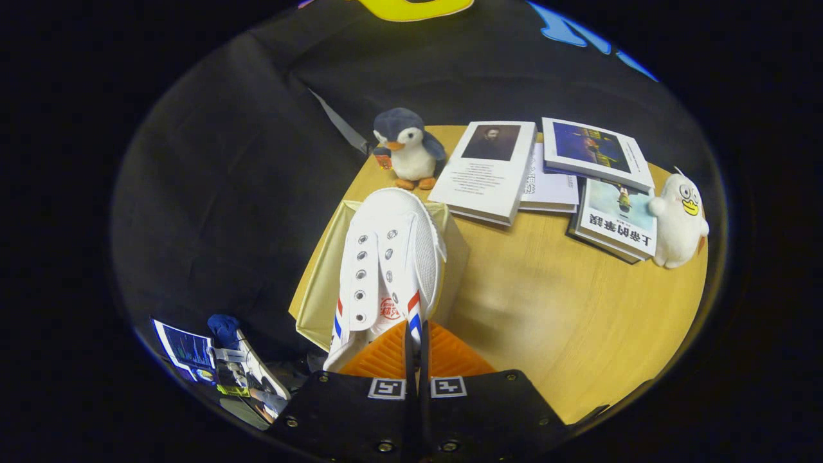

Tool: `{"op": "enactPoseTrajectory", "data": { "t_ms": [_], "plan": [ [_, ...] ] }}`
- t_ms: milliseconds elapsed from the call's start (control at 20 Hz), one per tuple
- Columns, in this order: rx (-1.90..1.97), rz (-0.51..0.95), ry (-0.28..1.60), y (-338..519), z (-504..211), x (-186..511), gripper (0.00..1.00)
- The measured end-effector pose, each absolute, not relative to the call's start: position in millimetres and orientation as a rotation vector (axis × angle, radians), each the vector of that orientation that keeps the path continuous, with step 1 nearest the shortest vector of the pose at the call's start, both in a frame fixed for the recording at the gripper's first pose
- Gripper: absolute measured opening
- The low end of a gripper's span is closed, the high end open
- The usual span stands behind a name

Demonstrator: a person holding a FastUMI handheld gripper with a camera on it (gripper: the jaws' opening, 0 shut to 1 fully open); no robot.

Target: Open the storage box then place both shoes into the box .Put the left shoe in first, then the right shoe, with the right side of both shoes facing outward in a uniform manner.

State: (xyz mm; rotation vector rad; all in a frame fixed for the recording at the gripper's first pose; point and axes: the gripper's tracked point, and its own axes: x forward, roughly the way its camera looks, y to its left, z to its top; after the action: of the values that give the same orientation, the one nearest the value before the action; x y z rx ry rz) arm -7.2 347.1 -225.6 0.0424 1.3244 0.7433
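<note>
Your gripper (416,334) has its fingers pressed nearly together, clamped on the side wall of the white shoe (389,257) at its red and blue stripes. The shoe hangs toe-forward above the open storage box (315,289), which sits at the tabletop's (546,308) near-left edge, right against the black booth wall. To your right the wood lies bare and wide. The shoe is white canvas, with metal eyelets and no laces. Beyond the box stand a penguin plush (406,149) and a spread of books (488,170); a white duck plush (678,222) sits far right.
</note>
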Motion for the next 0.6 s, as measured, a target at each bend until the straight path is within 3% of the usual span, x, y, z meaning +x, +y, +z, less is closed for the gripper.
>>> {"op": "enactPoseTrajectory", "data": {
  "t_ms": [600],
  "plan": [
    [-0.075, 0.815, 1.395, 433, -261, -21, 0.0]
  ]
}}
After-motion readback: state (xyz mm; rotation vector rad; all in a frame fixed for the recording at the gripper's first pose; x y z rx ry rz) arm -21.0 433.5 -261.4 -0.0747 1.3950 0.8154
